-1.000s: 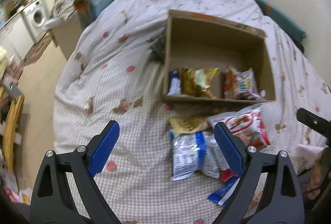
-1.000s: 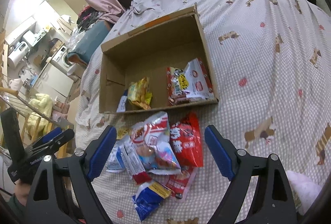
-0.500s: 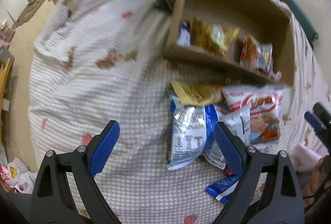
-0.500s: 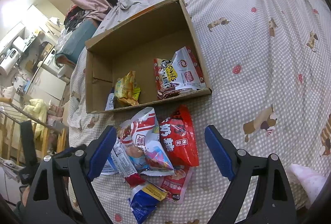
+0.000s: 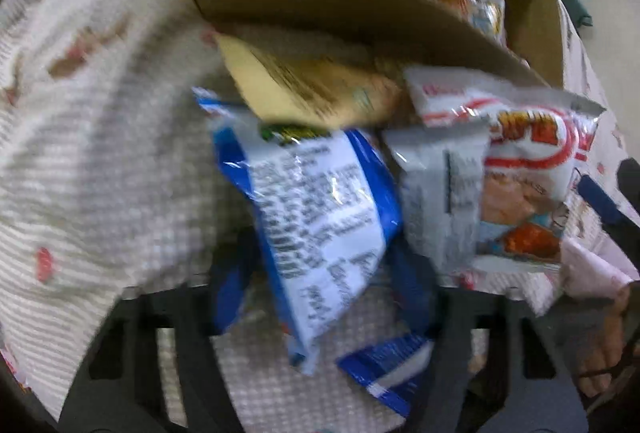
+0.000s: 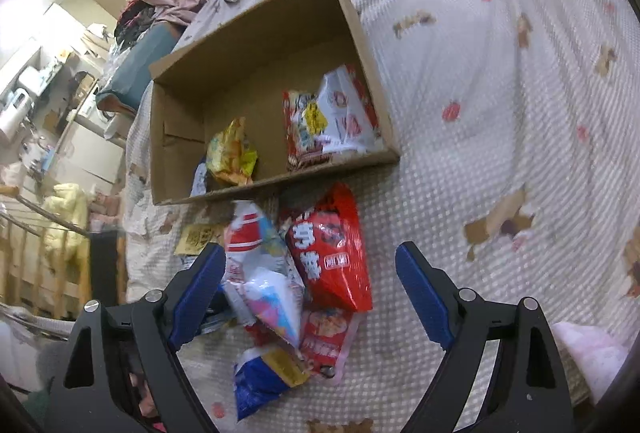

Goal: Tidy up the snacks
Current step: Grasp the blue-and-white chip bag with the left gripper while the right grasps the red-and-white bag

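In the blurred left wrist view my left gripper [image 5: 320, 273] is low over the snack pile. Its jaws are closing on either side of a blue-and-white snack bag [image 5: 320, 217], and I see no firm press. A yellow packet [image 5: 304, 89], a grey bag [image 5: 436, 193] and a white-and-red bag [image 5: 528, 161] lie around it. The cardboard box [image 6: 256, 33] stands behind the pile and holds a yellow bag [image 6: 232, 153] and a red-and-white bag [image 6: 332, 121]. My right gripper [image 6: 308, 249] is open above a red bag [image 6: 332, 245] and holds nothing.
Everything rests on a bed with a checked, patterned cover [image 6: 500, 113]. A small blue packet [image 6: 264, 373] lies nearest me. A person's hand [image 5: 600, 353] and pink sleeve show at the right. Furniture and a wooden rack [image 6: 40, 253] stand beyond the bed's left edge.
My left gripper dropped towards the pile and tilted down, and its jaws came in around the blue-and-white bag. My right gripper sank a little and stayed wide.
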`<control>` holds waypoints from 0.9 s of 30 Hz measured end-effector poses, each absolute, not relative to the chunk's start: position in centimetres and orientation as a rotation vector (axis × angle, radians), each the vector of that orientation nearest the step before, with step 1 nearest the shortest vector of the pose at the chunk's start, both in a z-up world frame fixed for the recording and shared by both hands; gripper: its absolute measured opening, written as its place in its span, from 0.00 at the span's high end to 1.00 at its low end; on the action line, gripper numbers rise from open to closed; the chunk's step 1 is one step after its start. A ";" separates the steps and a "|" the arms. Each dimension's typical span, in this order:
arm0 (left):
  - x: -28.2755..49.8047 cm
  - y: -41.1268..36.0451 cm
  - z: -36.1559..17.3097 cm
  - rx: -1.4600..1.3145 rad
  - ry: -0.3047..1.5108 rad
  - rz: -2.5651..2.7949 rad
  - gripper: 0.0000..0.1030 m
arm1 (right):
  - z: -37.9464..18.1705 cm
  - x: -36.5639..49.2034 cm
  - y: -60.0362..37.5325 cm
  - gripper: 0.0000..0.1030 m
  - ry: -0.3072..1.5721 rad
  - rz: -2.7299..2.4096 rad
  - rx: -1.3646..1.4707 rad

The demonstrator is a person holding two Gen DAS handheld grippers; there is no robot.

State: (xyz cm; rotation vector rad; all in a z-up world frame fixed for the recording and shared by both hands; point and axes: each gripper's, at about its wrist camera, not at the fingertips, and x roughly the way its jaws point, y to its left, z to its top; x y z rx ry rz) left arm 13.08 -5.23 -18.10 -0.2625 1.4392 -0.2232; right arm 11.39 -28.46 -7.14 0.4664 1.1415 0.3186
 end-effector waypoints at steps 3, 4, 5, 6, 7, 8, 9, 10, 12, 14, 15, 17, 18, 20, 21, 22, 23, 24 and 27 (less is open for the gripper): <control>12.7 -6.1 -17.6 -0.223 1.422 -0.233 0.63 | -7.9 11.7 -26.9 0.13 1.188 0.380 0.439; 12.6 -6.1 -17.5 -0.225 1.419 -0.236 0.65 | -8.2 11.7 -26.3 0.13 1.202 0.399 0.426; 12.5 -6.3 -17.4 -0.234 1.419 -0.236 0.67 | -8.4 11.7 -25.5 0.14 1.211 0.416 0.405; 12.5 -6.1 -17.3 -0.247 1.418 -0.236 0.68 | -8.5 11.8 -24.9 0.14 1.218 0.425 0.385; 12.5 -5.9 -17.2 -0.263 1.419 -0.237 0.70 | -8.7 11.8 -24.2 0.15 1.221 0.431 0.367; 12.5 -5.6 -17.1 -0.271 1.418 -0.234 0.71 | -8.8 11.9 -23.5 0.19 1.228 0.441 0.340; 12.4 -5.4 -17.0 -0.280 1.416 -0.230 0.72 | -9.0 12.1 -23.1 0.22 1.235 0.444 0.321; 12.4 -5.3 -16.8 -0.292 1.416 -0.229 0.73 | -9.2 12.2 -22.7 0.23 1.242 0.444 0.306; 12.2 -4.9 -16.7 -0.313 1.416 -0.224 0.73 | -9.6 12.5 -22.2 0.24 1.252 0.441 0.297; 11.7 -4.5 -16.6 -0.334 1.421 -0.219 0.74 | -9.8 12.7 -21.9 0.34 1.256 0.455 0.297; 11.4 -4.3 -16.5 -0.340 1.423 -0.216 0.74 | -9.9 12.7 -21.8 0.45 1.263 0.465 0.297; 10.9 -4.1 -16.4 -0.348 1.427 -0.210 0.74 | -10.0 12.6 -21.8 0.59 1.270 0.470 0.300; 10.9 -3.8 -16.2 -0.346 1.427 -0.208 0.74 | -9.9 12.4 -21.9 0.61 1.265 0.468 0.295; 10.5 -3.2 -15.5 -0.335 1.422 -0.198 0.74 | -9.4 12.0 -22.3 0.65 1.246 0.473 0.284; 10.2 -3.0 -15.3 -0.335 1.419 -0.191 0.74 | -9.0 11.7 -22.6 0.66 1.233 0.475 0.281; 10.0 -2.8 -15.0 -0.329 1.414 -0.184 0.74 | -8.5 11.3 -23.1 0.67 1.217 0.478 0.283; 10.1 -2.2 -14.5 -0.323 1.408 -0.178 0.74 | -8.3 11.1 -23.4 0.67 1.210 0.482 0.289; 9.9 -2.1 -14.2 -0.316 1.401 -0.167 0.74 | -7.9 10.8 -23.8 0.68 1.199 0.483 0.296; 8.8 -0.9 -13.0 -0.319 1.380 -0.154 0.74 | -6.7 9.6 -25.4 0.68 1.159 0.481 0.320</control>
